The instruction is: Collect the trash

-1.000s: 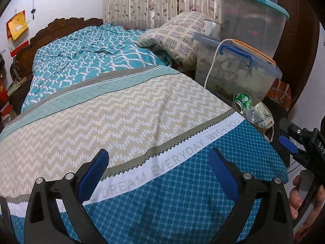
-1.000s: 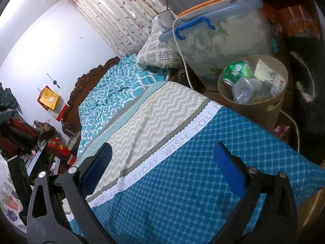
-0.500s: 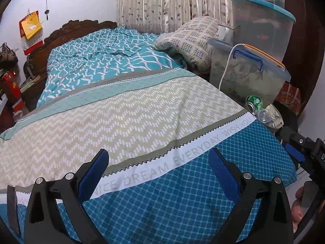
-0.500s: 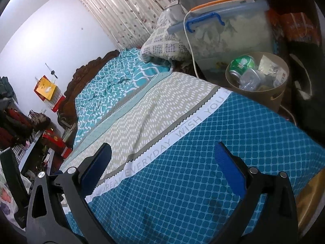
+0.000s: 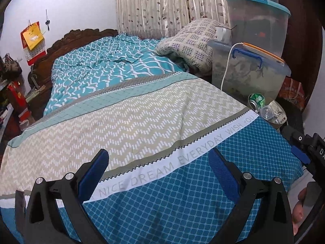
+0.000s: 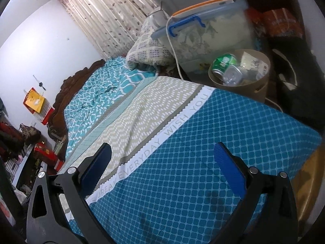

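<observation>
A tan round trash bin [image 6: 262, 85] stands on the floor beside the bed's right edge. In it lie a green can [image 6: 222, 63], a silver can [image 6: 232, 75] and crumpled wrappers [image 6: 254, 65]. The bin also shows in the left wrist view [image 5: 281, 122], with the green can [image 5: 257, 100] at its rim. My left gripper [image 5: 158, 162] is open and empty above the blue end of the bedspread [image 5: 182, 203]. My right gripper [image 6: 162, 156] is open and empty over the same blue part [image 6: 203, 142]; its body shows at the left wrist view's right edge [image 5: 308, 154].
Clear plastic storage boxes [image 5: 249, 75] are stacked beside the bed behind the bin, with a white cable [image 5: 225, 69] hanging over one. A folded checked blanket [image 5: 191, 44] lies at the bed's far right. A wooden headboard [image 5: 67, 42] and cluttered shelves [image 6: 18, 148] stand at the left.
Both grippers have pulled back from the bin and bed, so more of the bed shows in both views. Both stay open and empty.
</observation>
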Demonstrator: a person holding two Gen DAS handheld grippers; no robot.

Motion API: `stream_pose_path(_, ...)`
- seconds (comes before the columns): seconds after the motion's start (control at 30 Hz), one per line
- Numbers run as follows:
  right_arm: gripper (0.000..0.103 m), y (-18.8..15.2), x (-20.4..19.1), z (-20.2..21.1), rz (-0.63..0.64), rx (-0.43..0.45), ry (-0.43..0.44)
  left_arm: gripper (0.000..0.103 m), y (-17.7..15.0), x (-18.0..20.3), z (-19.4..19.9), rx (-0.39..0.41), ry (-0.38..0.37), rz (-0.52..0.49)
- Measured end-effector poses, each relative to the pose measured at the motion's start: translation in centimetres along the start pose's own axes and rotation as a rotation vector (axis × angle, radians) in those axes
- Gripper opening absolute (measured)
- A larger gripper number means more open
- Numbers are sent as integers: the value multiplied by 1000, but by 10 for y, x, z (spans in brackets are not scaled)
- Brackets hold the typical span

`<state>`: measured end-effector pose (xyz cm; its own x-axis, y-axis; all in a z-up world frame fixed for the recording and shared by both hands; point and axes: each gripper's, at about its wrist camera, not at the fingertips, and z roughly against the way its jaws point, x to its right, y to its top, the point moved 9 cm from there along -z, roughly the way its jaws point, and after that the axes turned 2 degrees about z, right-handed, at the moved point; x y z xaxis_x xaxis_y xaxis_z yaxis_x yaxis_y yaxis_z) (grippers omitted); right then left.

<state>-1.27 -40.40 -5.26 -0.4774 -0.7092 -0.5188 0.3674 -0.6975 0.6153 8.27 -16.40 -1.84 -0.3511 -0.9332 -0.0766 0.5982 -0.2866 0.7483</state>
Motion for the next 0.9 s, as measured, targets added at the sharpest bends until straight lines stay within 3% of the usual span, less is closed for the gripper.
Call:
stream_pose_path(0.4,100,-4,4,3,-13,41,-24,94,0,0,-1,15,73,-49)
stream_pose_path(0.9,100,-23,6,-1,-38,18,-28,94,-3,-5,-3,18,98,-46)
